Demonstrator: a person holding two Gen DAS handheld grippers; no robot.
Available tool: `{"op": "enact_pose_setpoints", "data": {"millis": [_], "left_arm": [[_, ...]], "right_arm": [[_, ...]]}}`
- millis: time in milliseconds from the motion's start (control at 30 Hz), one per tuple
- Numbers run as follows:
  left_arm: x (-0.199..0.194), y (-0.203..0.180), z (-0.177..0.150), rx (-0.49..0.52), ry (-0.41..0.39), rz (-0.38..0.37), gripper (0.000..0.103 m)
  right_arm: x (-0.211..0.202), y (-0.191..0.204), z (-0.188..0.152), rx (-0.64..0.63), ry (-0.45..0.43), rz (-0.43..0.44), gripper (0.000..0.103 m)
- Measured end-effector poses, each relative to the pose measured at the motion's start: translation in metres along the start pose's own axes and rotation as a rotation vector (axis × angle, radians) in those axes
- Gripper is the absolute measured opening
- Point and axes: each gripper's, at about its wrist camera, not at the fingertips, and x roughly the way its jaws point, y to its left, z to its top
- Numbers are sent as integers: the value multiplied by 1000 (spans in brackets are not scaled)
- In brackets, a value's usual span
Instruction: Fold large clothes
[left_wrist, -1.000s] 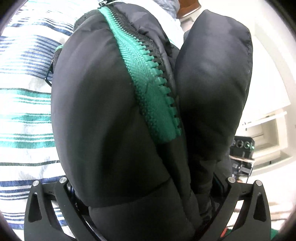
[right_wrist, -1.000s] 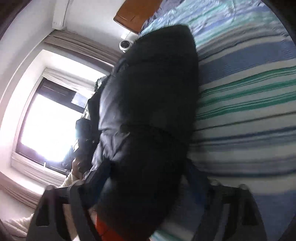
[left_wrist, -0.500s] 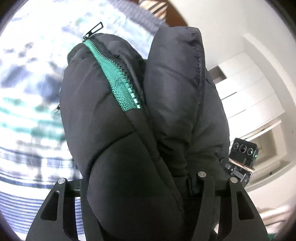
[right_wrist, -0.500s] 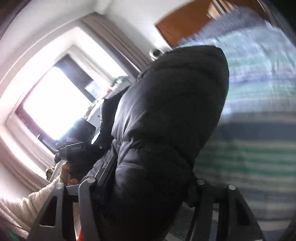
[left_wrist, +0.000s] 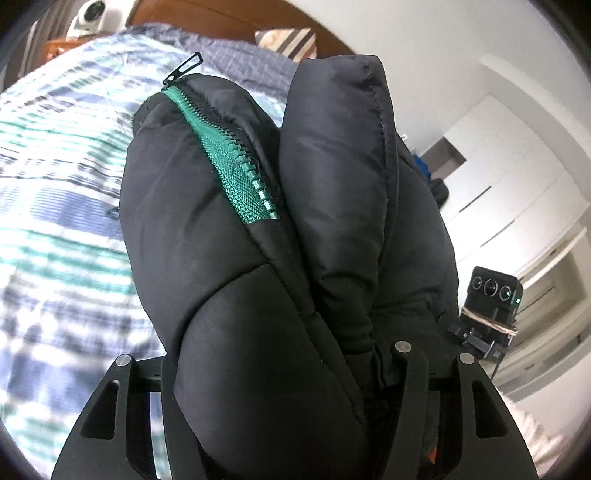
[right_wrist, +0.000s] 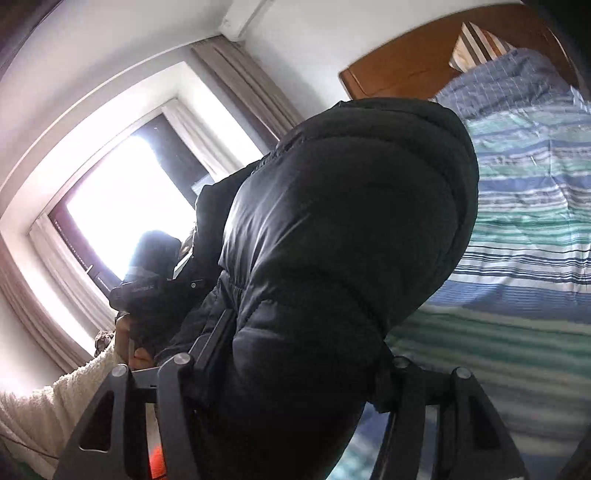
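Left wrist, left gripper (left_wrist: 284, 398) clamping black jacket (left_wrist: 229, 258)

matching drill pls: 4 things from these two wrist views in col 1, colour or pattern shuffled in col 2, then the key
Column 1
1. puffer jacket
2. zipper tape
3. bedspread
4. headboard

Column 2
A. blue, green and white stripes
B. brown wood
C. black
D. teal green

Pairs: 1-C, 2-D, 3-A, 4-B

Both the left gripper and the right gripper are clamped on the jacket, which bulges out between the fingers.
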Motion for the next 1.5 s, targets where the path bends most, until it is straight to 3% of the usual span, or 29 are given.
{"op": "enact_pose_setpoints", "data": {"millis": [167,233,300,367,533,633,667,700,867,1000,1067,1100,1267,1500], "left_arm": [[77,37,-19,-67,110,35,67],[95,50,-35,-109,124,30,85],[96,55,-51,-135,111,-10,93],[89,50,-60,-118,105,-12,95],[45,24,-74,8,60,103,94],[15,0,-82,100,1,182,94],[20,-7,-64,128,-17,214,94],[4,-12,-67,161,-42,250,98],[-46,-91,-108,349,-253,499,103],[-58,-145,-138,431,-383,680,103],[-60,-160,-155,427,-406,696,103],[-56,-171,-155,410,-410,689,103],[-76,-186,-184,293,-392,666,103],[-79,-213,-206,251,-358,681,103]], "right_arm": [[26,-75,-17,111,92,-30,60],[31,-100,-31,172,117,-20,64],[27,-113,-40,225,125,13,72],[24,-117,-43,245,145,4,78],[-4,-114,-34,195,131,-127,82],[-37,-88,-27,132,80,-210,82],[-45,-80,-26,110,67,-233,82],[-56,-64,-25,64,47,-274,83],[-98,29,-35,-230,-78,-527,86],[-127,84,-53,-345,-242,-693,86],[-135,96,-63,-321,-278,-751,95],[-133,99,-62,-301,-240,-782,103],[-128,115,-82,-219,-149,-793,103],[-133,148,-107,-208,-104,-802,103]]}}
